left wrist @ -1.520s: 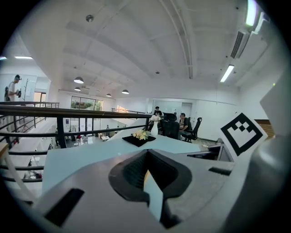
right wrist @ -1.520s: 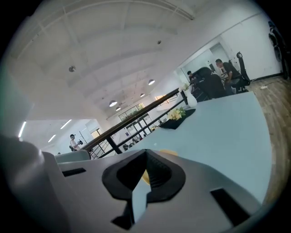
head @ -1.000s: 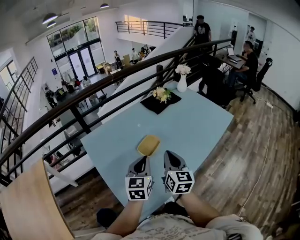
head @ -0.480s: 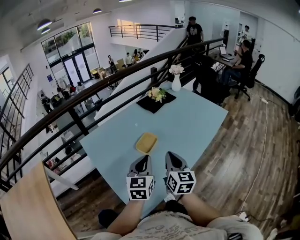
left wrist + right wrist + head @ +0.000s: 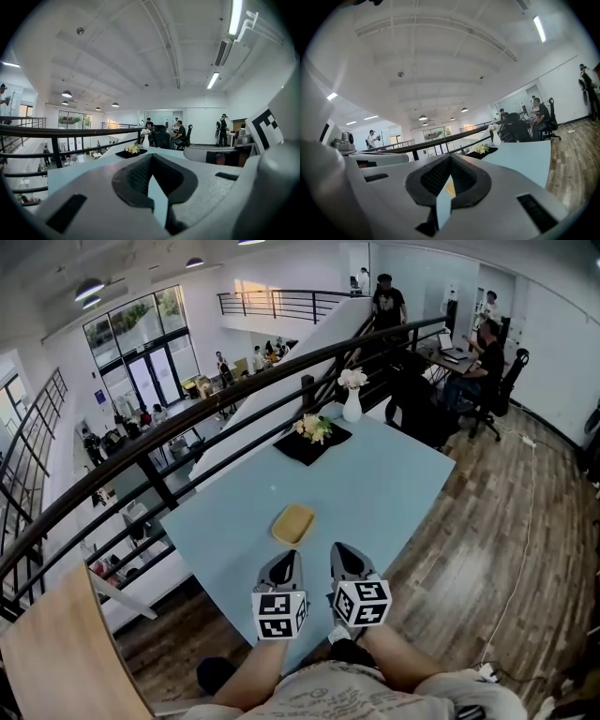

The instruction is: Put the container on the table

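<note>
- Head view: the yellow container (image 5: 293,524) lies flat on the pale blue surface (image 5: 394,484), near the edge closest to me. It sits alone, with nothing touching it.
- Head view: the left claw (image 5: 284,559) and the right claw (image 5: 340,551) hang side by side over that near edge, and both point toward the container. Each is just short of it, with a strip of bare surface between the tips and the container's rim.
- Head view: further off are a black mat with a small bunch of flowers (image 5: 315,430) and a white vase (image 5: 352,404) by the railing (image 5: 187,432), all well apart from the container.
- Left gripper view: the left claw (image 5: 152,157) is pressed together at the tips and has nothing pinched in it. Only a sliver of blue surface shows through the hollow behind them.
- Right gripper view: the right claw (image 5: 450,157) is likewise pressed together and holds nothing. A patch of yellow shows through its hollow, which I take to be the container (image 5: 450,187) lying ahead on the surface.
- Progress, as I judge it: the placing looks done, since the container rests on the surface and neither claw holds it. From here I see nothing left to do except draw both claws back, keeping them clear of the container's rim so it isn't nudged.
</note>
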`<state>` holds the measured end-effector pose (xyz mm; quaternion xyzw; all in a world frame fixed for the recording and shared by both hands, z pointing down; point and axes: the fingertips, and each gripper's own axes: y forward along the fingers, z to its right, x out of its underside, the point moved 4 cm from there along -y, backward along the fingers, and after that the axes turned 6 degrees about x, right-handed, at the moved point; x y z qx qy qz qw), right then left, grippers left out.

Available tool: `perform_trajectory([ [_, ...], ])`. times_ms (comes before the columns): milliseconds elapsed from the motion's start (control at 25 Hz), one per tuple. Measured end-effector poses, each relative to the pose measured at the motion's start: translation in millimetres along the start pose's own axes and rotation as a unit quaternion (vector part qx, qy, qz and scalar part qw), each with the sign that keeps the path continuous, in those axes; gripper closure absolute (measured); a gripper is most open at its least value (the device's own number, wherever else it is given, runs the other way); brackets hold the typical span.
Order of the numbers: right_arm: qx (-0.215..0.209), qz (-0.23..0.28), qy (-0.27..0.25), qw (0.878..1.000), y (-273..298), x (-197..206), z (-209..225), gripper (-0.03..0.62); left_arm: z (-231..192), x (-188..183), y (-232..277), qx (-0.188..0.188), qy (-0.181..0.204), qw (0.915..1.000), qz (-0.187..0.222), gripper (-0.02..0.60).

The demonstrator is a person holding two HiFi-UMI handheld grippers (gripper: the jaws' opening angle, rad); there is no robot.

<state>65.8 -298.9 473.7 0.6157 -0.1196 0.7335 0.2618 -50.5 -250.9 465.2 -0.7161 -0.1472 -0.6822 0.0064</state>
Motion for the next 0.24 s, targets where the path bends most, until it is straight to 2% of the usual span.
perform_trajectory([
  [240, -0.004, -0.005, 0.005, 1.0, -7.4, -0.2, -6.8, 0.591, 1.4, -0.4, -8.8, 0.001, -0.002, 1.0, -0.003, 0.577],
])
